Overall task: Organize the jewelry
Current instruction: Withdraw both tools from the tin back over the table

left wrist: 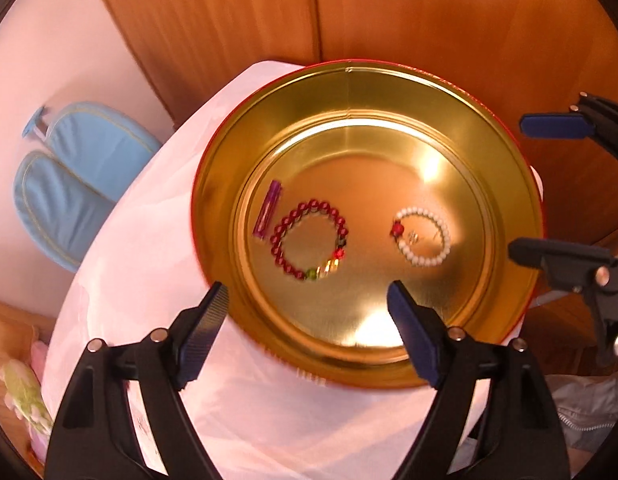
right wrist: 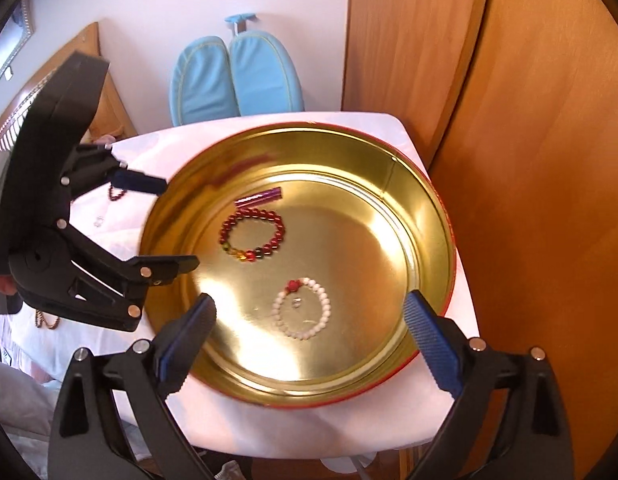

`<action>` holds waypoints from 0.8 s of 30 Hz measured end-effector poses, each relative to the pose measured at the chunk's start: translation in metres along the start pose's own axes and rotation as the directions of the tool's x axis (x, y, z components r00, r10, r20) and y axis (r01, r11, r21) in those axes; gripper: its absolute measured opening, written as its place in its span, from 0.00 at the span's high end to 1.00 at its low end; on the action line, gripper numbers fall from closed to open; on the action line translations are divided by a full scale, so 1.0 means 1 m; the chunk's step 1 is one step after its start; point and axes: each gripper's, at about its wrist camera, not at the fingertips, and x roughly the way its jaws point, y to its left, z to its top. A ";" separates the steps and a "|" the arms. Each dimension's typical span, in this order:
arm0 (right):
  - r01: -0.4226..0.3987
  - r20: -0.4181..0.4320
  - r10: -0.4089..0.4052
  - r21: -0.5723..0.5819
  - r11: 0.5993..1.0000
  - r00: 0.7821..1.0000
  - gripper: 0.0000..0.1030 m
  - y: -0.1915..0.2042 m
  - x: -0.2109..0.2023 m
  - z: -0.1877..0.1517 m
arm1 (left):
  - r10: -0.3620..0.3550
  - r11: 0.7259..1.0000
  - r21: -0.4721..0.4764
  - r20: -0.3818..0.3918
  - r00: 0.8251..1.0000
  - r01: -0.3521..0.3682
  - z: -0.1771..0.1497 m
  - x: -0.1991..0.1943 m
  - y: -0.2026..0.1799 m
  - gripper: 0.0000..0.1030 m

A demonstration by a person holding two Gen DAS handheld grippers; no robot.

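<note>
Inside tin (right wrist: 425,184): 2 bracelets (right wrist: 252,236) | 1 purple clip (right wrist: 259,198)

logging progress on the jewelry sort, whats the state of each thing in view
round tin: open, no lid on, on the white cloth
red bead bracelet: flat in the tin
white bead bracelet: flat in the tin
purple clip: in the tin
left gripper: open, empty
right gripper: open, empty
</note>
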 end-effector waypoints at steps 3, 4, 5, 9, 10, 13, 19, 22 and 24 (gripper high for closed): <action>-0.023 0.042 0.023 -0.008 1.000 0.999 0.07 0.011 -0.012 -0.004 | -0.002 0.998 -0.066 -0.011 1.000 0.002 -0.026 -0.013 0.007 0.22; -0.038 0.055 0.038 -0.012 0.999 0.998 0.07 0.016 -0.017 -0.004 | -0.014 0.995 -0.098 0.019 1.000 0.015 -0.033 -0.020 0.011 0.22; -0.053 0.066 0.054 -0.018 0.998 0.996 0.07 0.022 -0.020 -0.005 | -0.006 0.991 -0.134 0.030 1.000 0.010 -0.044 -0.028 0.016 0.22; -0.123 0.089 0.131 -0.085 0.989 0.987 0.07 0.050 -0.028 -0.006 | 0.039 0.966 -0.258 0.018 0.999 -0.033 -0.090 -0.050 0.033 0.22; -0.138 0.093 0.149 -0.107 0.985 0.984 0.07 0.059 -0.029 -0.005 | 0.050 0.958 -0.283 0.021 0.999 -0.043 -0.102 -0.057 0.038 0.22; -0.195 0.092 0.210 -0.147 0.970 0.973 0.07 0.082 -0.029 -0.002 | 0.089 0.929 -0.360 -0.011 0.996 -0.087 -0.136 -0.071 0.054 0.22; -0.278 0.036 0.293 -0.225 0.934 0.955 0.07 0.135 -0.021 0.001 | 0.140 0.872 -0.464 -0.069 0.988 -0.156 -0.200 -0.087 0.088 0.22; -0.302 0.008 0.315 -0.259 0.917 0.949 0.07 0.162 -0.014 0.001 | 0.143 0.847 -0.501 -0.105 0.984 -0.177 -0.228 -0.086 0.107 0.22; -0.328 -0.015 0.336 -0.271 0.905 0.942 0.07 0.178 -0.007 0.003 | 0.131 0.836 -0.520 -0.116 0.985 -0.173 -0.244 -0.082 0.119 0.22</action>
